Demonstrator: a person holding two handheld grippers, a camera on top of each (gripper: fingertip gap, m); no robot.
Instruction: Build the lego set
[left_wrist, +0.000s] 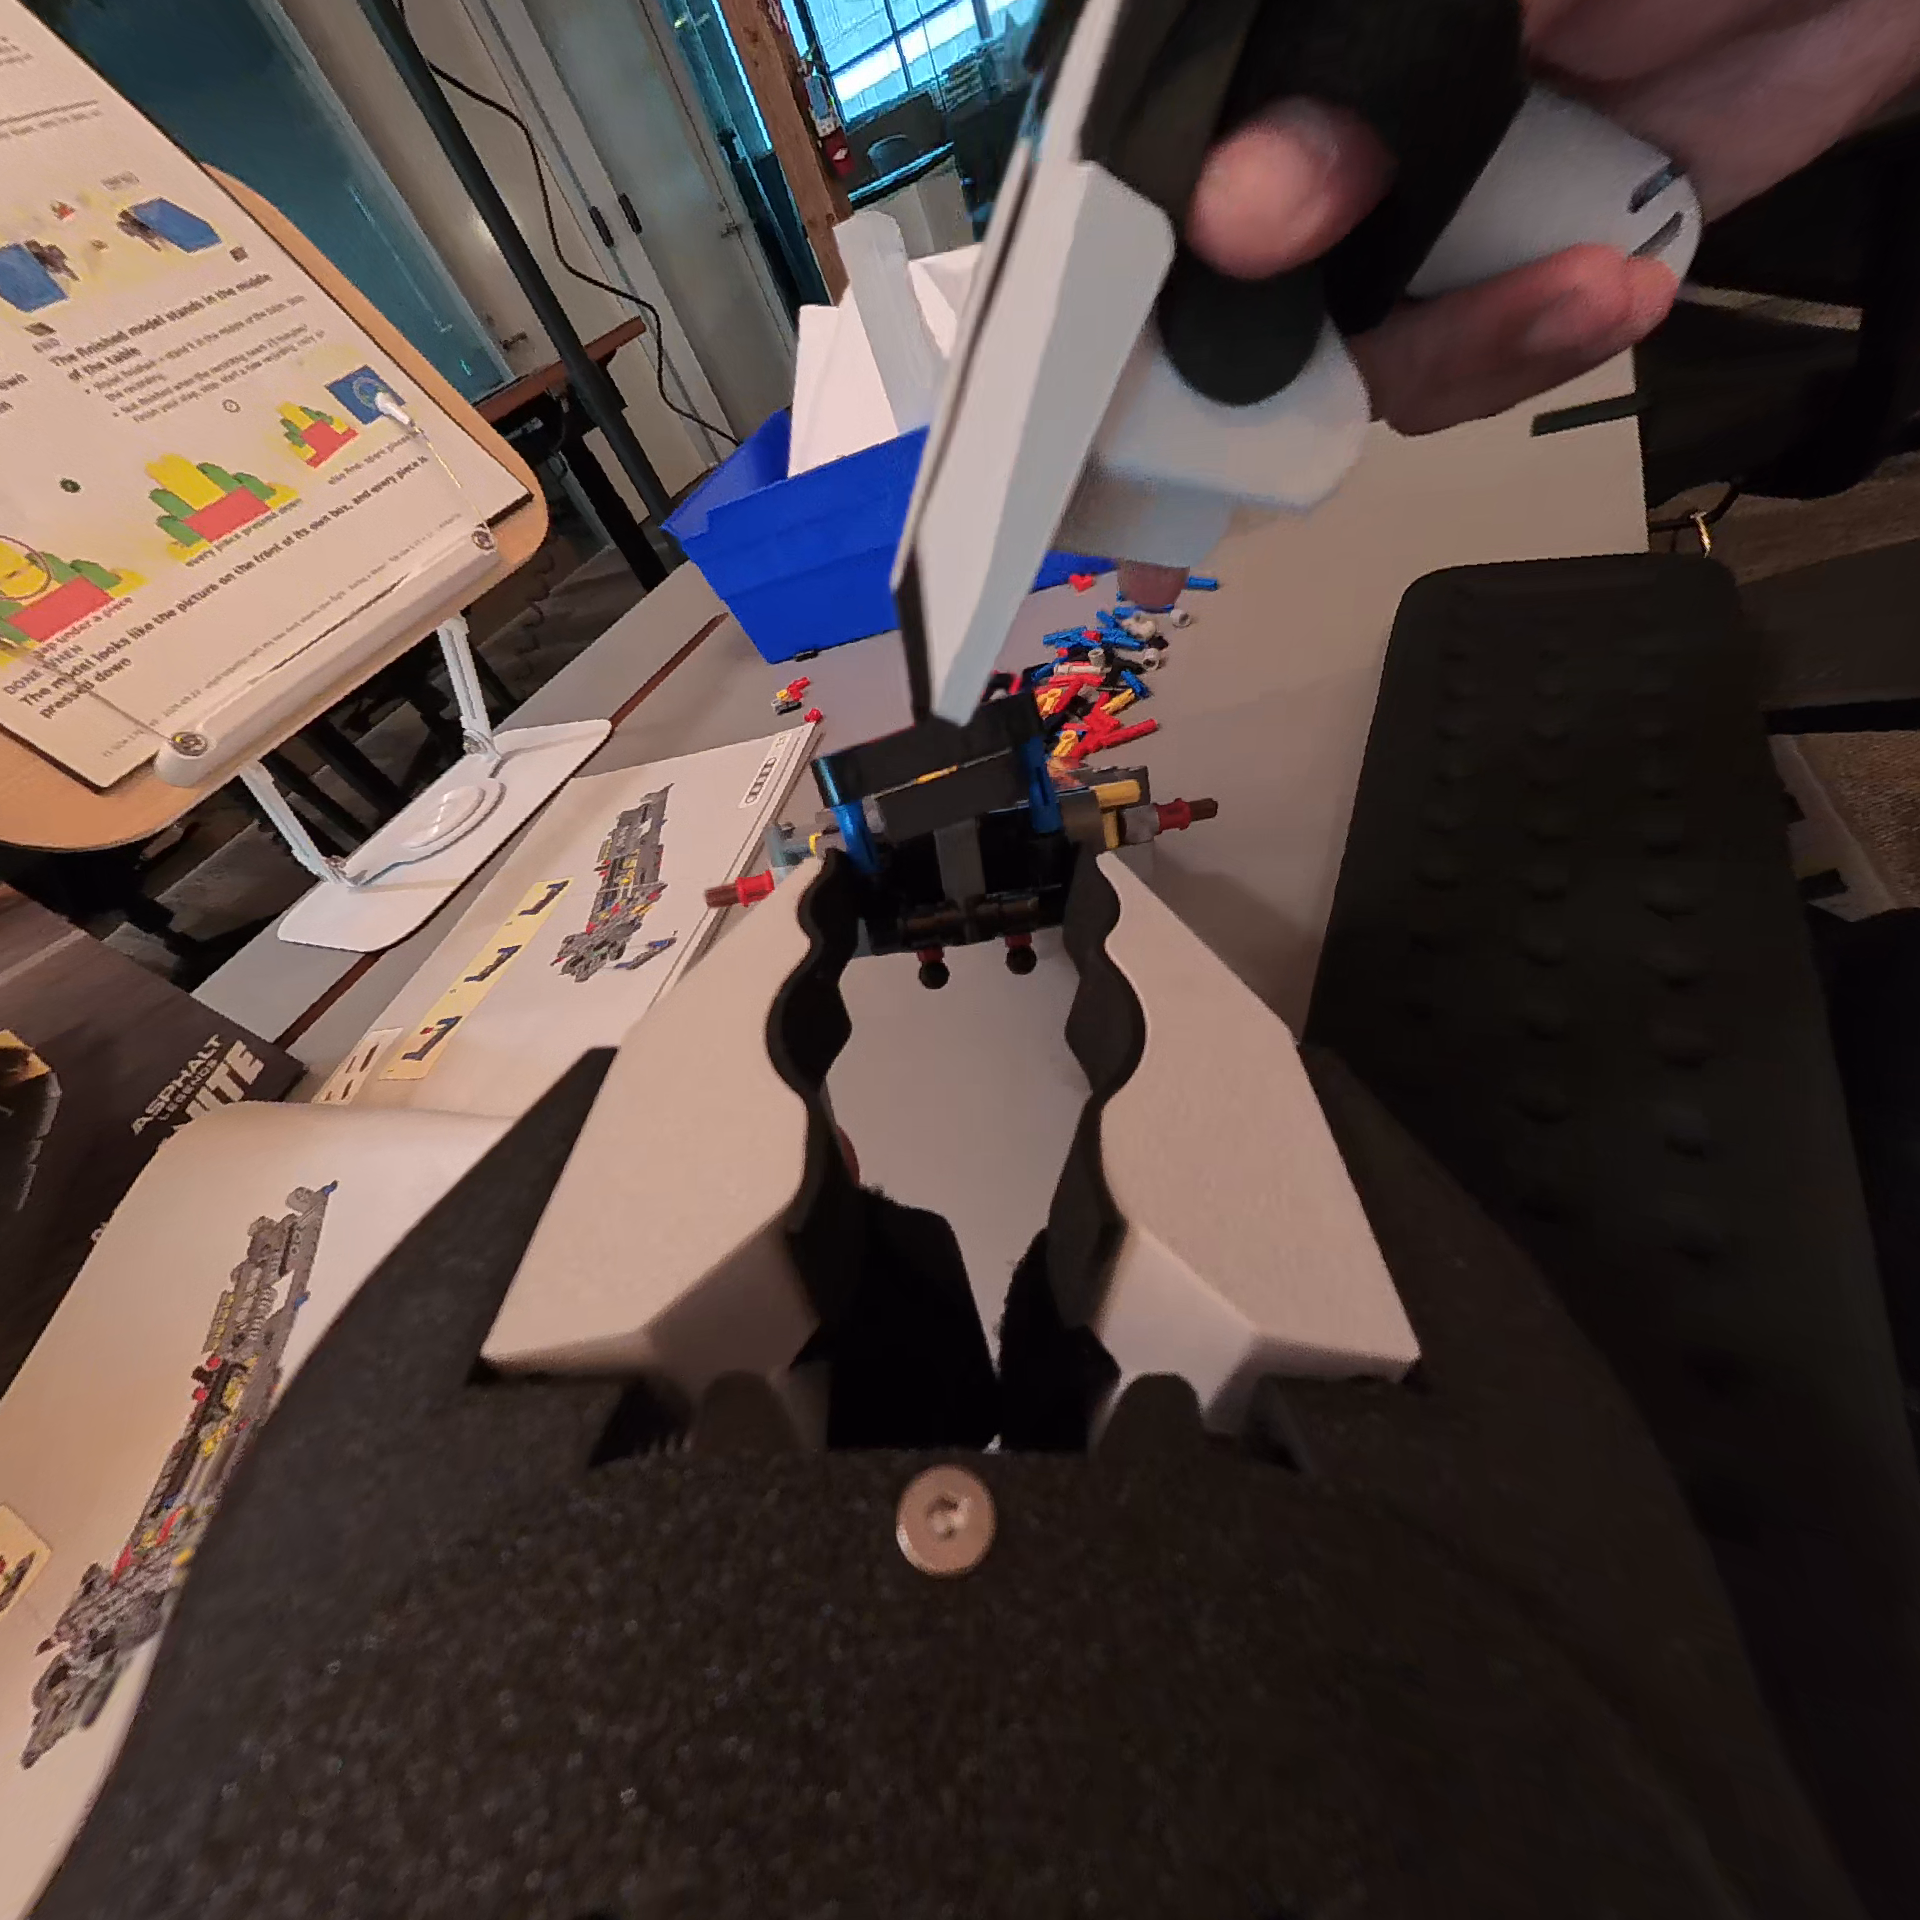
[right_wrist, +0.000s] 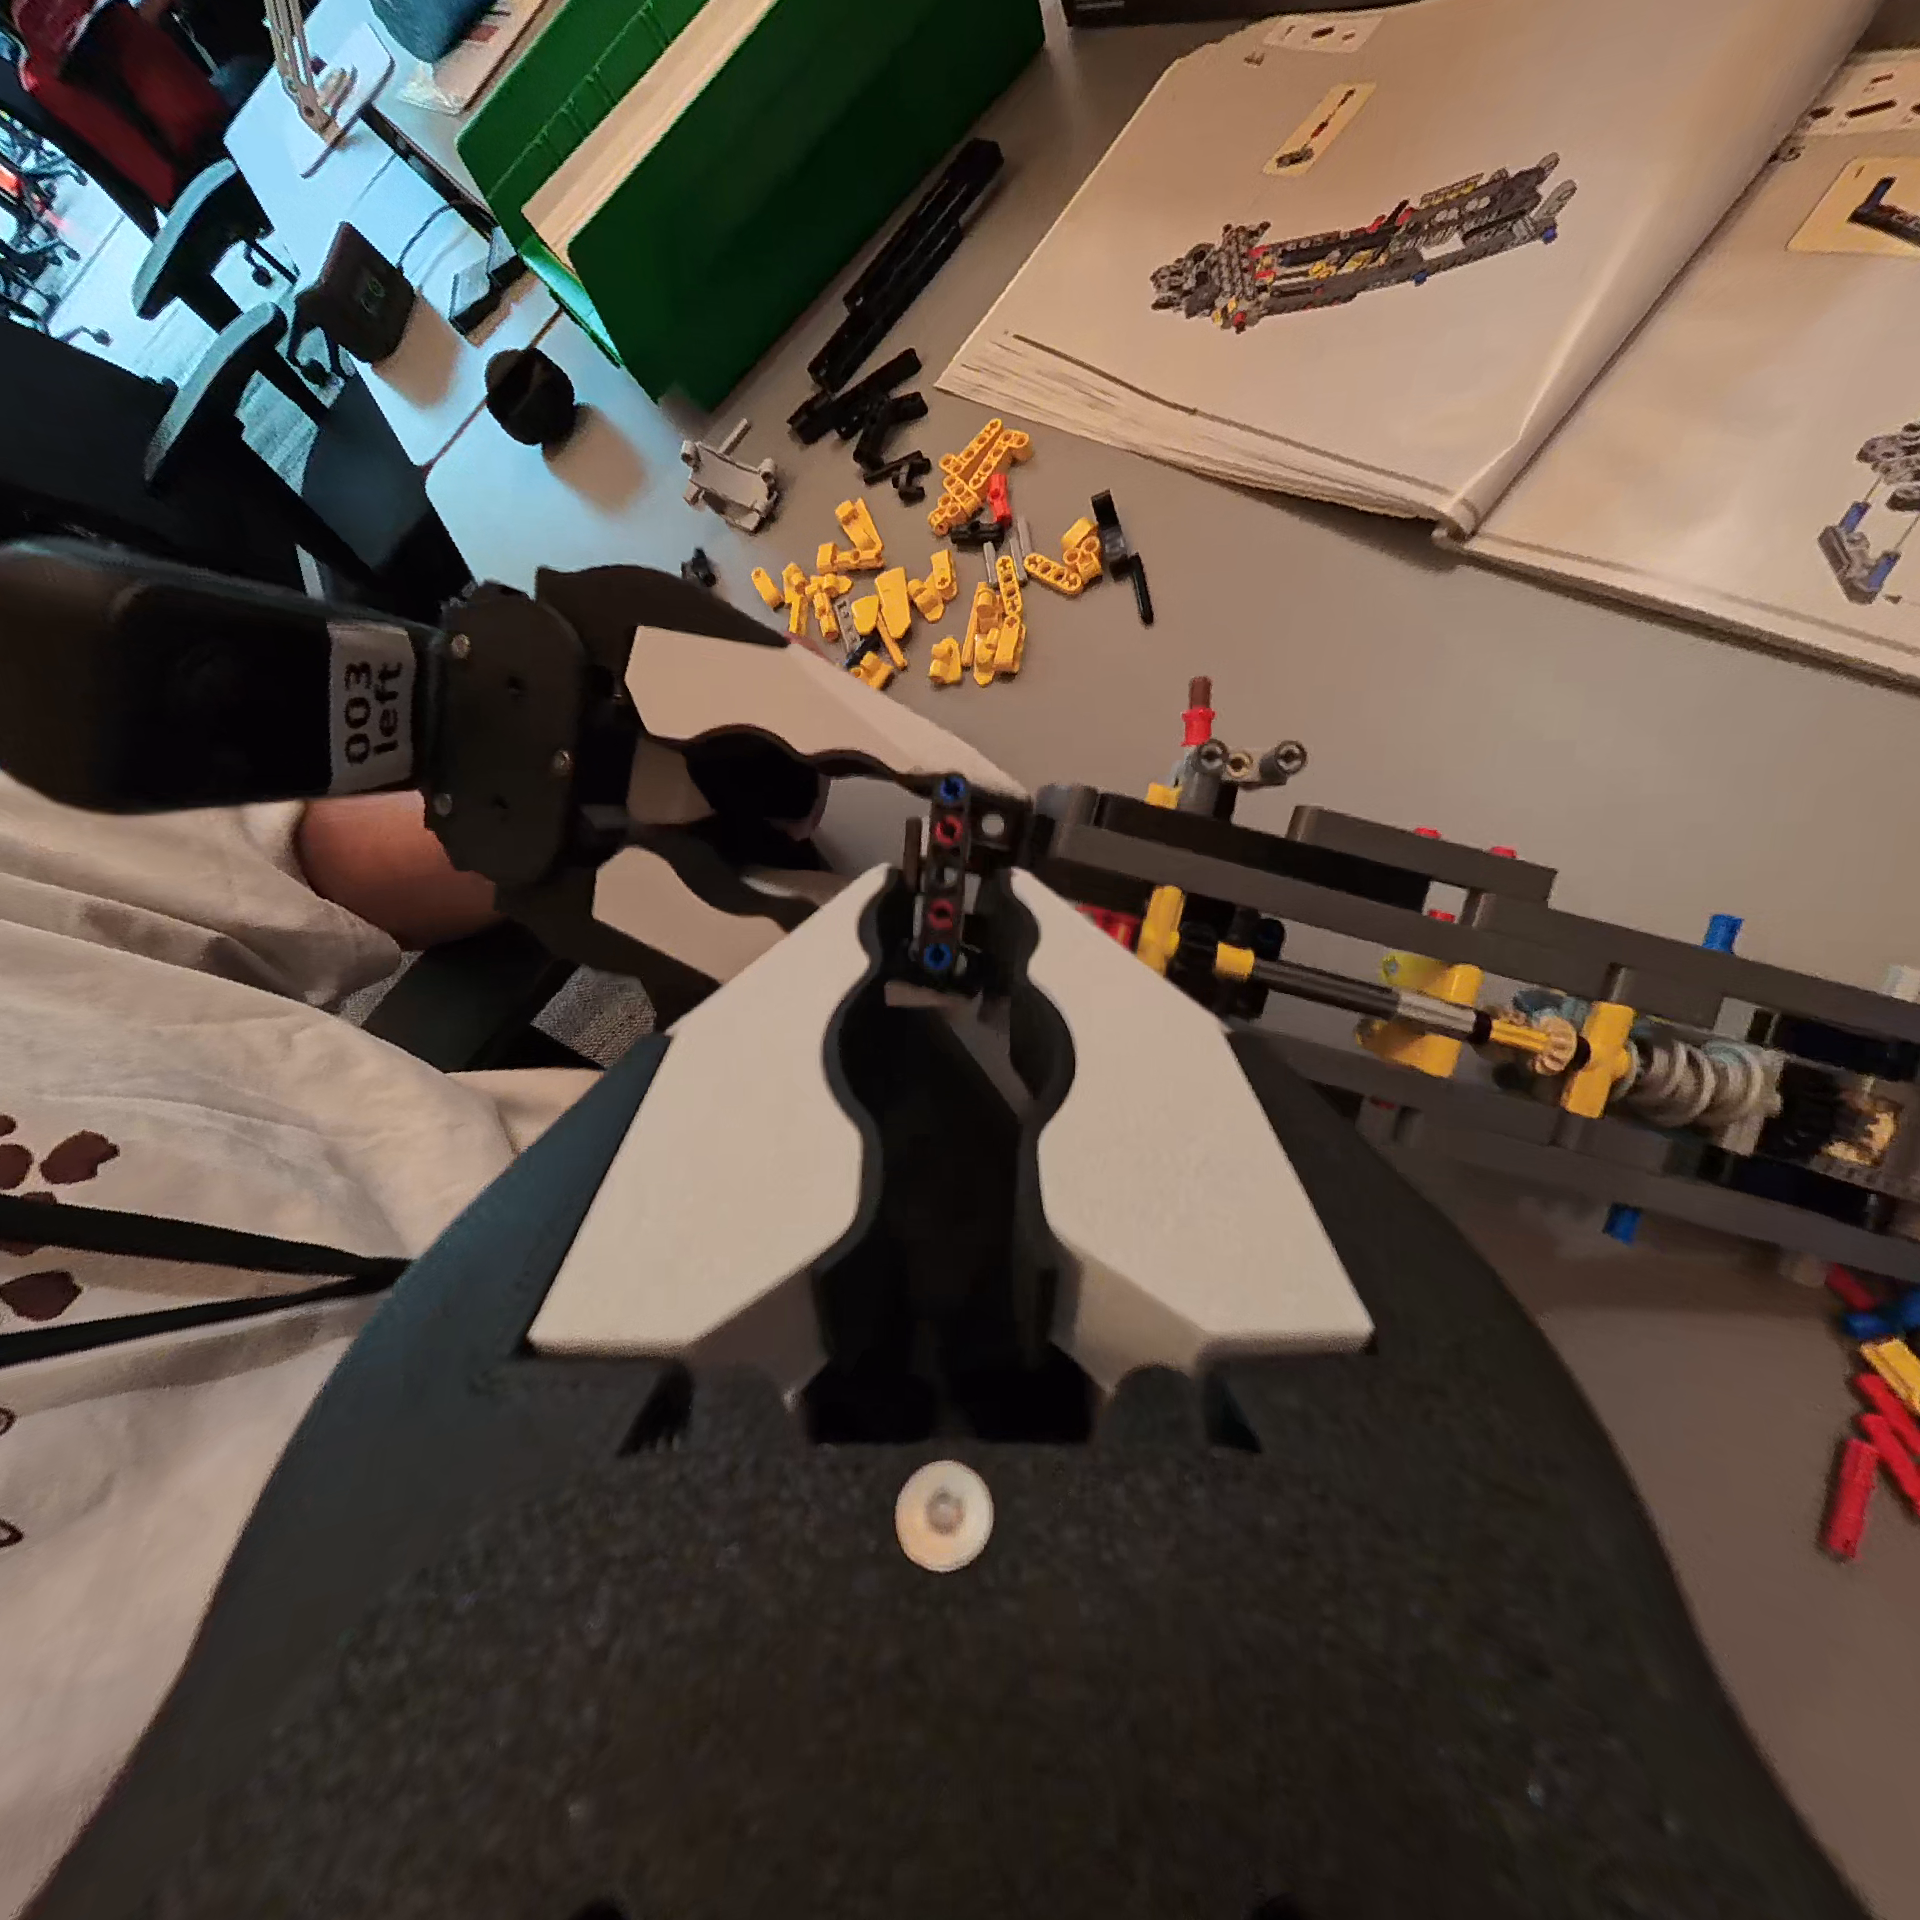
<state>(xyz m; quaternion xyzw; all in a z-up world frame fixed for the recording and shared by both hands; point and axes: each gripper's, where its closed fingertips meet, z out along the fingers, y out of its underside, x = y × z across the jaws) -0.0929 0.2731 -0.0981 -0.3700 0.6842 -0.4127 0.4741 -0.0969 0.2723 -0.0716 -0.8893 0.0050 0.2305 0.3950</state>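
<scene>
Left gripper (left_wrist: 951, 914) jaws clamp the near end of the lego chassis (right_wrist: 1455, 977), which rests on the table (right_wrist: 1351, 644). Right gripper (right_wrist: 951, 925) jaws pinch a black beam (right_wrist: 940, 894) at that same end, touching it. Yellow parts (right_wrist: 935, 592) lie beyond.

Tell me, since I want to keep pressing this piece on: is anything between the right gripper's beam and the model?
Nothing visible. The right gripper holds the short black beam right at the end of the model, which the left gripper clamps. Loose yellow parts lie well behind on the table.
</scene>
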